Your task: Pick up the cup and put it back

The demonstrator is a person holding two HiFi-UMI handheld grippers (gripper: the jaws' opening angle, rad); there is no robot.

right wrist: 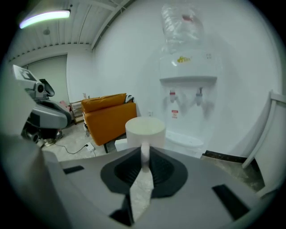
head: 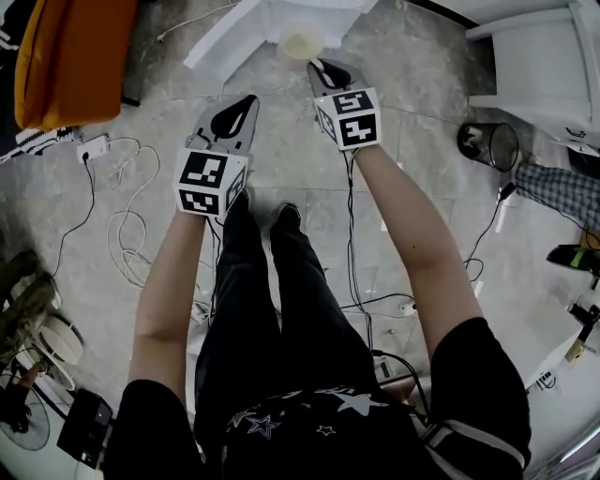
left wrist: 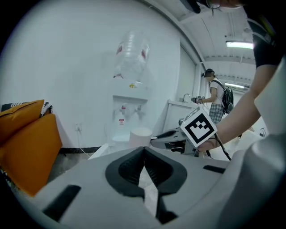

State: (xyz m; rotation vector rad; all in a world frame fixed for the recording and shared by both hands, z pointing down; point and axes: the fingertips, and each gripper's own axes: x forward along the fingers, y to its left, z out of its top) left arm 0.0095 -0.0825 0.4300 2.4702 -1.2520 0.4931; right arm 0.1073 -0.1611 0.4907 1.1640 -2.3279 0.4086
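Observation:
A white cup (head: pixel 302 44) hangs in the air in front of the water dispenser (head: pixel 267 21). My right gripper (head: pixel 317 66) is shut on the cup's handle. In the right gripper view the cup (right wrist: pixel 145 128) sits upright just beyond the jaws, with its handle (right wrist: pixel 145 153) pinched between the dark pads. My left gripper (head: pixel 247 97) is held lower and to the left, apart from the cup, shut with nothing in it. In the left gripper view its jaws meet, and the cup (left wrist: pixel 140 135) shows beyond them, next to the right gripper's marker cube (left wrist: pixel 199 127).
The water dispenser (right wrist: pixel 187 89) stands against the white wall with its drip tray (right wrist: pixel 185 142) below two taps. An orange chair (head: pixel 70 56) is at the left. Cables (head: pixel 122 225) lie on the floor. A dark bin (head: pixel 487 145) and white furniture (head: pixel 548 56) stand at the right. A person (left wrist: pixel 215 95) stands further back.

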